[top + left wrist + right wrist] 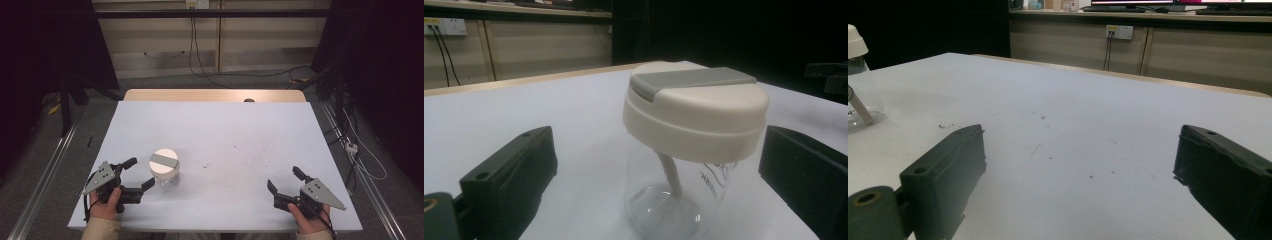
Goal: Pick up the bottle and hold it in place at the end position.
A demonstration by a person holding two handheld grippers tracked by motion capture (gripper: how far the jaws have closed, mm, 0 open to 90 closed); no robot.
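A clear cup [166, 172] with a cream lid and a grey flap stands upright on the white table [220, 130], left of the middle. In the left gripper view the cup [691, 145] rises just ahead of the two spread jaws, with a white straw inside it. My left gripper [138, 173] is open, its tips just left of the cup, apart from it. My right gripper [285, 180] is open at the front right over bare table, holding nothing. In the right gripper view the cup [859, 80] stands at the far left edge.
Small dark specks [220, 160] mark the table's middle. A wooden strip [215, 95] runs along the far edge. Cables [195, 55] hang over the floor behind, and metal rails [40, 180] flank both sides.
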